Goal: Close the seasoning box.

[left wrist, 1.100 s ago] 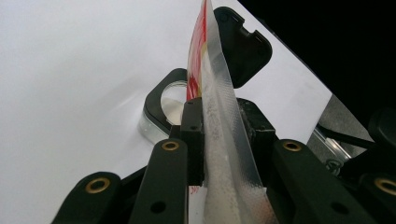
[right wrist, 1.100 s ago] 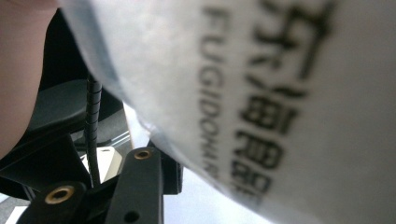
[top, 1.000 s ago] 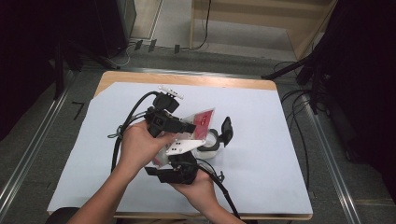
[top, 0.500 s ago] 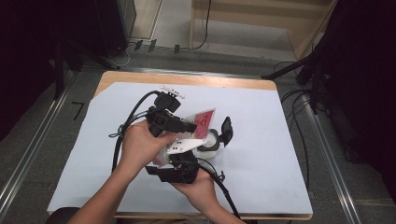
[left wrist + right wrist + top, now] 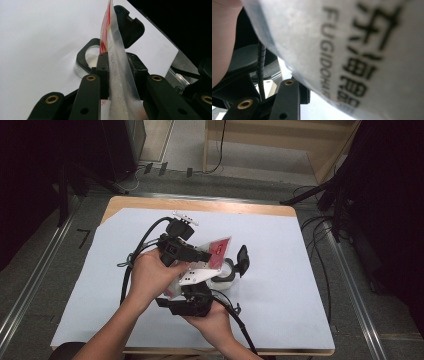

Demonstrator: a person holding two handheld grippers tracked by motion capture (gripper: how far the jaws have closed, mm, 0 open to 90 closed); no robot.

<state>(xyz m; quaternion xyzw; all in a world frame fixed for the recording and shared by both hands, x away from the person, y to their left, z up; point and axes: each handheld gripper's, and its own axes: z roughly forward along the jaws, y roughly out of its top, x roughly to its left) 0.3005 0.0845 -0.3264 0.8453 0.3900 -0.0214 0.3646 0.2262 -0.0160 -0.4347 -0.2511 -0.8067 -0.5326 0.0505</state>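
Observation:
A red and clear pouch (image 5: 218, 251) of white powder hangs tilted over a small clear jar (image 5: 226, 273) whose black hinged lid (image 5: 243, 257) stands open. My left gripper (image 5: 201, 256) is shut on the pouch near its upper end. In the left gripper view the pouch (image 5: 113, 47) is pinched edge-on between the jaws, with the jar (image 5: 90, 56) and lid (image 5: 130, 27) just beyond. My right gripper (image 5: 189, 289) is at the pouch's lower end. In the right gripper view the printed pouch (image 5: 362, 50) presses on the one finger (image 5: 288, 97) that shows; the other is hidden.
A white sheet (image 5: 285, 245) covers the wooden table (image 5: 200, 204). Black cables (image 5: 142, 242) trail from the grippers toward the left and front. Beyond the table lie floor rails, cables and dark equipment.

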